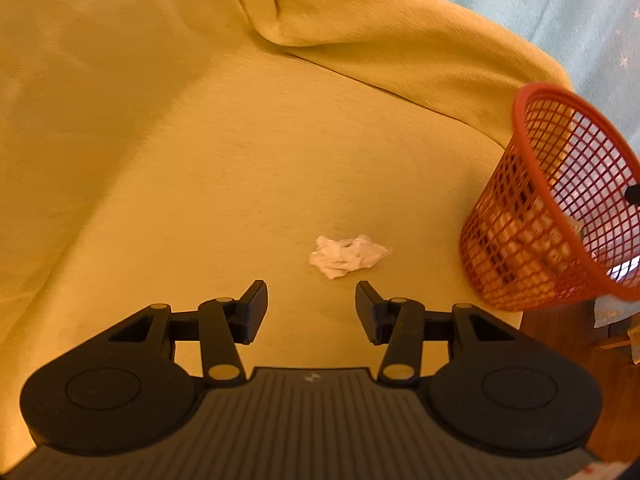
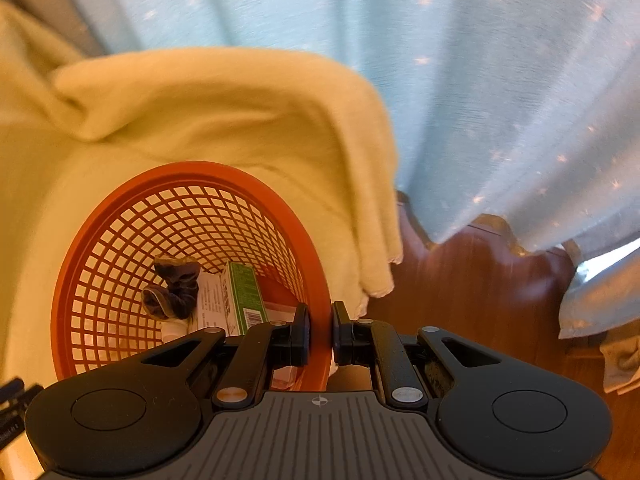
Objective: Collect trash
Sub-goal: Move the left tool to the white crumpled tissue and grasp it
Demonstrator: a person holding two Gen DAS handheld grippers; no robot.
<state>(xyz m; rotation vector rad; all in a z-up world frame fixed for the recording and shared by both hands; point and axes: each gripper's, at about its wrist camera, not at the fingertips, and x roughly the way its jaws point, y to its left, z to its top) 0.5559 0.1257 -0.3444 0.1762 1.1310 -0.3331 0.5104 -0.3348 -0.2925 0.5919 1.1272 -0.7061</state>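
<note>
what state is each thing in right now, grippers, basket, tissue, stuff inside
left gripper: open, just short of the tissue
right gripper: shut on the basket rim
red mesh basket: held tilted, partly filled
crumpled white tissue: loose on the yellow blanket, not yet picked up
green box: lying inside the basket
dark wrapper: crumpled, inside the basket

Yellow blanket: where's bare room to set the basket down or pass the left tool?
Free: the wide flat blanket left of the crumpled tissue, up to the fold. The open left tool has a clear lane. Crowded: the right edge, where the right tool grips the tilted red basket by its rim.
</note>
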